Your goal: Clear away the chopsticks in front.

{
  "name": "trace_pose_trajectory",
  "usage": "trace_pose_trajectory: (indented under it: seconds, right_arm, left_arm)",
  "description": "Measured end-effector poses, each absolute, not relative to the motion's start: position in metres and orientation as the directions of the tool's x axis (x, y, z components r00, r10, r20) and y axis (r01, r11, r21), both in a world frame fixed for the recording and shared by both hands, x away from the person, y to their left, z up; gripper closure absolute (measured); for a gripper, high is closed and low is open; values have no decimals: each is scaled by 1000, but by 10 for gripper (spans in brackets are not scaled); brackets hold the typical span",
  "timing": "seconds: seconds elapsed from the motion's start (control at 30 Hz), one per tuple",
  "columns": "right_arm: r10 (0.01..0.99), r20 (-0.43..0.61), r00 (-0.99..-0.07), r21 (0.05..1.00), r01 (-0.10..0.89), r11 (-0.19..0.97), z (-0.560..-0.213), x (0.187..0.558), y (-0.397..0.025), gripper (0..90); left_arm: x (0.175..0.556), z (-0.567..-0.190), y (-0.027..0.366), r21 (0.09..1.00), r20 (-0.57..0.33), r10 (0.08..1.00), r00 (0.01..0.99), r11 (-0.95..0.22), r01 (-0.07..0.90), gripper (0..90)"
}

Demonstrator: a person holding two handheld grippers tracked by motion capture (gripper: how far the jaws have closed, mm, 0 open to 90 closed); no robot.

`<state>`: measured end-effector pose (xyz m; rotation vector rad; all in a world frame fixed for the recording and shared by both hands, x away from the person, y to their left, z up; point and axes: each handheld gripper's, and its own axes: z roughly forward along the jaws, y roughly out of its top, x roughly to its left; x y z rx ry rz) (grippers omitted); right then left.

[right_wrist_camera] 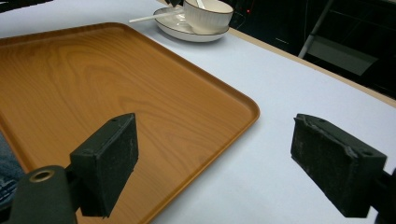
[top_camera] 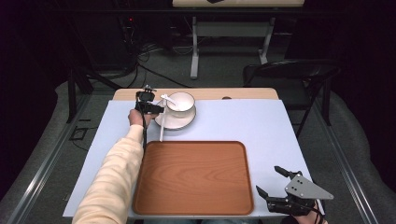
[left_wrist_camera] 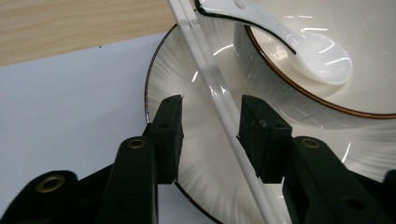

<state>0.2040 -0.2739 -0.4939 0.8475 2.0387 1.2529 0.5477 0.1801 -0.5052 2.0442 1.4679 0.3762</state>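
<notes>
High view puts your left gripper (top_camera: 156,109) way out at the far end of the tabletop (top_camera: 261,126), right up against the left rim of the white plate (top_camera: 175,122). The pair of white chopsticks (top_camera: 161,127) lies across that plate, one end poking off its near edge toward the wooden tray (top_camera: 194,177).

From the left gripper view, your jaws are part open and sit either side of the chopsticks (left_wrist_camera: 219,93), low over the plate (left_wrist_camera: 163,74). The sticks run closer to the right jaw, and I can't tell if they're actually touching its pad. Nothing's pinched yet. Just past them the bowl (left_wrist_camera: 280,98) stands on the plate with a white spoon (left_wrist_camera: 299,46) resting in it.

Your right gripper (top_camera: 279,183) is down at the near right corner, spread wide with nothing in it. In the right gripper view it hangs over the tray's corner (right_wrist_camera: 233,100), one jaw above the tray and the other above bare tabletop, well apart from the plate.
</notes>
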Motion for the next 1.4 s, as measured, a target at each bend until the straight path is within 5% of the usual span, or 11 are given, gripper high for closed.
trace_pose_trajectory:
  seconds: [1.4]
  right_arm:
    - [772, -153, -617, 915, 207, 347, -494, 204, -274, 143]
  left_arm:
    - [564, -522, 176, 567, -156, 954, 256, -126, 814, 757]
